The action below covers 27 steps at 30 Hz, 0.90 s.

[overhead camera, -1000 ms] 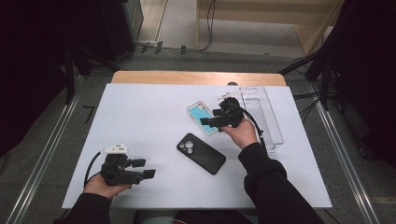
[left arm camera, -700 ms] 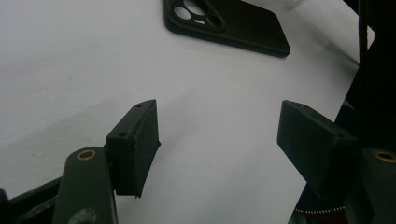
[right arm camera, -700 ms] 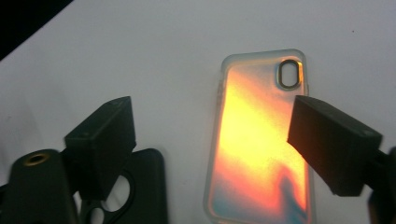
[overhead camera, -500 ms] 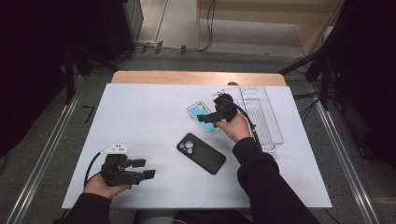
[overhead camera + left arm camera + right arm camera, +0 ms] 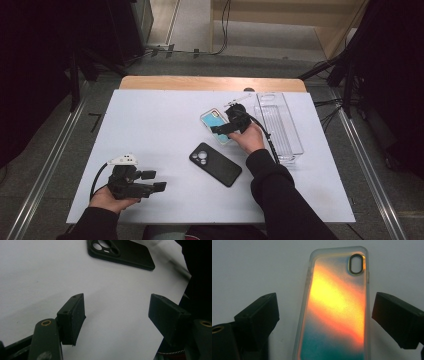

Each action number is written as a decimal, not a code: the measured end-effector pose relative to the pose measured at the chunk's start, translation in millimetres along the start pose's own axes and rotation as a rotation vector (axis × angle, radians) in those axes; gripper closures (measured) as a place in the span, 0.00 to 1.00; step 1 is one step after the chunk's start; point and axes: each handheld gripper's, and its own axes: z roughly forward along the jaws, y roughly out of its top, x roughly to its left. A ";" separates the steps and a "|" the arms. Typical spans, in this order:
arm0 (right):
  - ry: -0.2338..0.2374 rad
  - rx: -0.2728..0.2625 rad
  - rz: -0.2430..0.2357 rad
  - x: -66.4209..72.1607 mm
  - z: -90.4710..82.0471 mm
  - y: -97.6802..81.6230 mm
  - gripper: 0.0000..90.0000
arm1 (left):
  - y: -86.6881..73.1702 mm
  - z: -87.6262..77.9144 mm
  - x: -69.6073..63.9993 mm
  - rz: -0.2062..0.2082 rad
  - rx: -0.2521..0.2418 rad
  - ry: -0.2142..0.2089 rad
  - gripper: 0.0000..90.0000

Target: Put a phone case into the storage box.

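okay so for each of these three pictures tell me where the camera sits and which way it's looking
High view: above the person's side, facing forward and down on the white table; forearms, left gripper, right gripper.
Left gripper view: rides that gripper, looks along its open jaws across the table at the black phone case.
Right gripper view: looks down between its open jaws at the iridescent phone case.
Shared: both cases also show in the high view.

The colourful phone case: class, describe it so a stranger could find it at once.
On the white table, look beside the clear tray. The phone case lies flat between the right gripper's open jaws. Unlike the black phone case, it glows orange and teal.
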 end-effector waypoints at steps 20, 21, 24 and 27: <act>-0.110 0.018 -0.054 8.3 20.7 -10.5 0.06 | 0.4 -0.1 0.4 -0.002 0.000 0.003 0.33; -0.125 0.014 -0.059 10.3 21.2 -12.0 0.07 | 0.4 -0.2 0.2 -0.002 0.000 0.003 0.33; -0.174 -0.025 -0.096 13.7 22.2 -18.2 0.13 | 0.4 -0.1 0.1 -0.003 0.000 0.003 0.33; -0.170 -0.061 -0.090 12.4 21.7 -22.6 0.15 | 0.4 -0.1 0.4 -0.003 0.000 0.004 0.33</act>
